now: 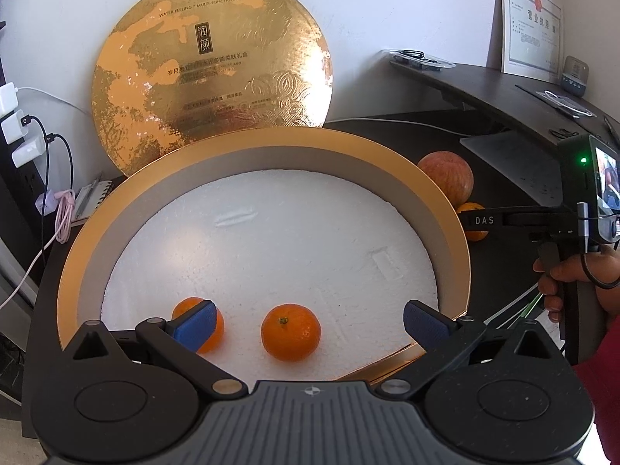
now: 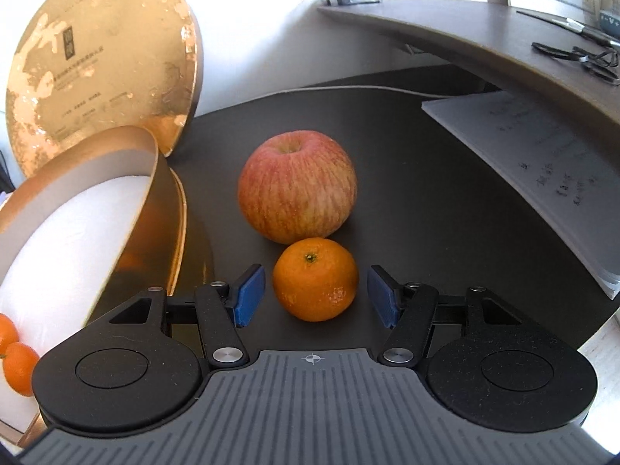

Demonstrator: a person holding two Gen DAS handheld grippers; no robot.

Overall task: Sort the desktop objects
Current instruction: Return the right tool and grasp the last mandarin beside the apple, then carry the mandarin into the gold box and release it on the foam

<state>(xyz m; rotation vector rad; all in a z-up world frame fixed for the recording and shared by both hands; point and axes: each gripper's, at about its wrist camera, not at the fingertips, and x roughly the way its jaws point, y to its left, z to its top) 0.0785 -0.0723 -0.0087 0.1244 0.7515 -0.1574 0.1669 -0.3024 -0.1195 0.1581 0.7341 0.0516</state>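
A white wall (image 1: 387,19) backs the dark counter (image 2: 426,193); a brown curved shelf (image 2: 484,38) crosses the upper right.

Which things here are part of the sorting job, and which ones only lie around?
Job: round gold box, two oranges inside, orange between the open right claw, apple.

Lying about: gold lid, chargers, papers, framed certificate.

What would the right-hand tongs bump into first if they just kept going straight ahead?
Most likely the small orange, sitting on the dark desk between the open blue pads of the right tongs. The apple sits right behind it, seemingly touching.
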